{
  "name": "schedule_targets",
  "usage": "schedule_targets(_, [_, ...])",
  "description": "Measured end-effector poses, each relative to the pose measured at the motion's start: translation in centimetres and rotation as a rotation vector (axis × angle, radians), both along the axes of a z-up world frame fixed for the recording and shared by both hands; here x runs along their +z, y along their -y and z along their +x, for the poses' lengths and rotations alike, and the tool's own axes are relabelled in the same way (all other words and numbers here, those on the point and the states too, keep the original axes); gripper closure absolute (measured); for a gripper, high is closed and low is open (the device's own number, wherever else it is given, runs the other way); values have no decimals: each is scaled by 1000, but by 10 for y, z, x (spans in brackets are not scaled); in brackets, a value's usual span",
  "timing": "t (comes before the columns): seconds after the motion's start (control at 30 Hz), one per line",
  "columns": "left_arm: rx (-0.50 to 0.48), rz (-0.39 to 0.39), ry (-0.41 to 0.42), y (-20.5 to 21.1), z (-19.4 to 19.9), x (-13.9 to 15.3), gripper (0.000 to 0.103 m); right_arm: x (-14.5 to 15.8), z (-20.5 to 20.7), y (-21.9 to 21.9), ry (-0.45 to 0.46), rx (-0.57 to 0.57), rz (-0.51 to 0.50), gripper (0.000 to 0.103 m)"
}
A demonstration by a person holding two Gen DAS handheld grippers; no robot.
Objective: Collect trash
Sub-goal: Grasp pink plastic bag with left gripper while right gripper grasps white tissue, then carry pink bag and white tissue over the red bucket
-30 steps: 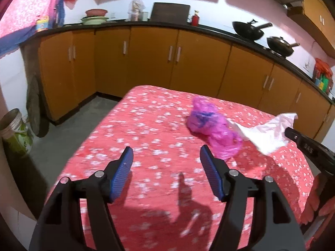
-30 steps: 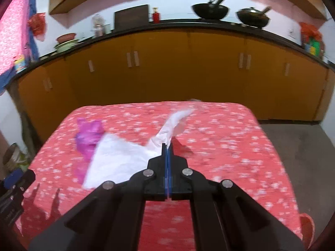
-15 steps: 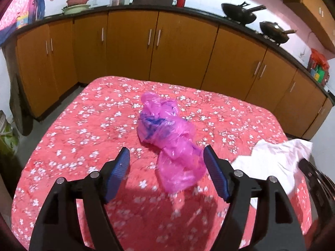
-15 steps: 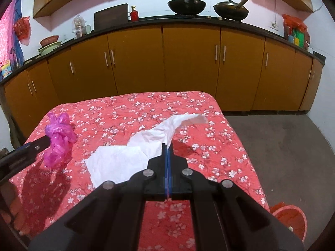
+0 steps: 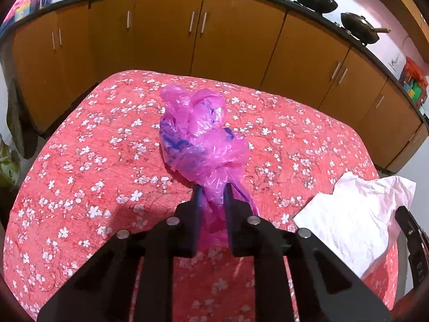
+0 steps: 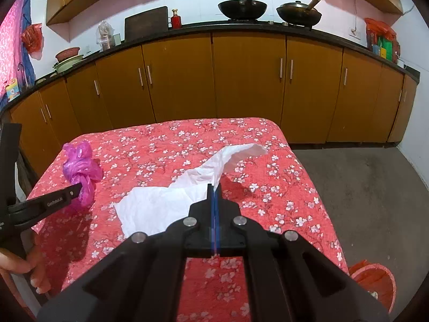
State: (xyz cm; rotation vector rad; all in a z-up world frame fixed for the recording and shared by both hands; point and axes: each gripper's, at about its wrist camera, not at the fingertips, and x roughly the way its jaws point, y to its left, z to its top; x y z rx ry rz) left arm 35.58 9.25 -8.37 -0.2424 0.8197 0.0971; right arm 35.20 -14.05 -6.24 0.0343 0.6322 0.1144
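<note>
The left gripper (image 5: 211, 190) is pinched on the near tail of the pink bag (image 5: 199, 139), its blue pads squeezing the crumpled plastic between them; the rest of the bag lies bunched on the table (image 5: 88, 161), toward the left side of the red flowered cloth. From the right wrist view the same gripper (image 6: 77, 189) reaches in from the left edge with the bag (image 6: 80, 166) bulging beyond its tip, and the person's left hand (image 6: 26, 268) shows at the lower left on the handle. The right gripper (image 6: 214, 186) is pressed together on the white paper (image 6: 171, 201), the pads meeting with only a thin sheet between them; the paper spreads flat on the cloth to the left of the fingers and a long strip curls up and away to the right. In the left wrist view the paper (image 5: 356, 214) sits near the table's right edge, well apart from the pink bag. A red bin (image 6: 375, 284) stands on the floor off the table's right near corner, lined with an orange-red bag; something pale shows at its bottom, too small to tell. Behind the table runs a line of brown cabinets (image 6: 241, 86) under a dark counter, with two woks (image 6: 242, 6) on it and a stack of bowls (image 6: 67, 60) at the left end.
</note>
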Motion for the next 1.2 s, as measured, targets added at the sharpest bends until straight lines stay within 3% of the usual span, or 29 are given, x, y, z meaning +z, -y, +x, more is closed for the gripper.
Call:
schedule_targets(0.33, [7, 82, 41, -9, -42, 9, 91, 12, -24, 4, 17, -2, 2, 101])
schedule_targets(0.63, [-47, 128, 93, 4, -84, 36, 91, 38, -62, 21, 41, -15, 38, 101])
schedule_targets(0.93, [-146, 137, 144, 47, -118, 61, 91, 59, -106, 62, 81, -70, 35, 101])
schedule_targets(1.2, [-284, 148, 180, 108, -142, 70, 91, 69, -147, 126, 106, -182, 36, 101])
